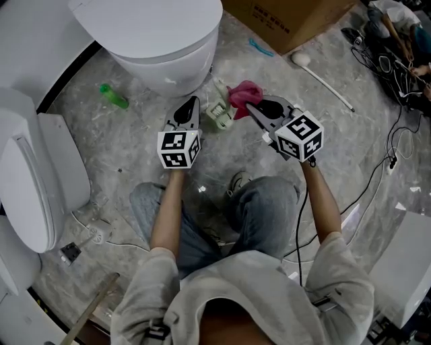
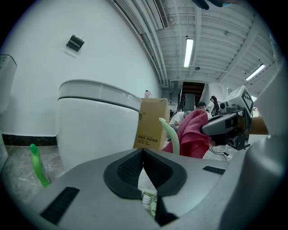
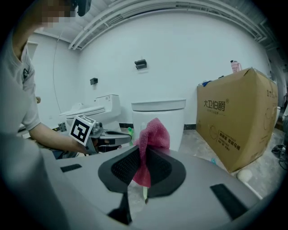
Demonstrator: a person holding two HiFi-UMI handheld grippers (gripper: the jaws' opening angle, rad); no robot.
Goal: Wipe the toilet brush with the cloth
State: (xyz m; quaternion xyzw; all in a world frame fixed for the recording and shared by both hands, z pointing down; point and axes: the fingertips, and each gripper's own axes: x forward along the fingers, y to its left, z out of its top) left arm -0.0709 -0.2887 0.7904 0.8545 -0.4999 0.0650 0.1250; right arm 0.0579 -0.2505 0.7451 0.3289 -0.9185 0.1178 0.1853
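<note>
Left tongs (image 1: 194,101): pressed together, pads meeting at the tips. The toilet brush (image 1: 219,114) sits in the narrow gap at the base of the pads, pinched near its head. Held level, pointing towards the toilet.
Right tongs (image 1: 250,106): pinching the cloth (image 1: 244,93) between the pads, with a fold bunched above the tips and a tail hanging below.
Toilet brush: off the floor, between the two tongs. In the left gripper view the white bristles (image 2: 150,201) show just under the pads, and the pale green handle curves up and away on the right. The handle's free end is beside the cloth (image 2: 193,134).
Cloth: pink, coarse weave, crumpled. In the head view it is just right of the brush handle. Whether it touches the handle, I cannot tell.
Tongs relative to each other: tips near, angled inward, not touching. The right tongs' snout (image 2: 204,129) shows in the left gripper view.
Toilet (image 1: 168,40): white, lid down, straight ahead of both tongs.
Second toilet (image 1: 34,182): at the person's left.
Green bottle (image 1: 114,96): lying on the floor (image 1: 121,145) left of the toilet base, well apart from the tongs.
Cardboard box (image 1: 289,20): on the floor to the right of the toilet.
Floor: grey, marbled, with cables trailing at the right.
Person: low to the floor, knees (image 1: 262,202) below the tongs.
</note>
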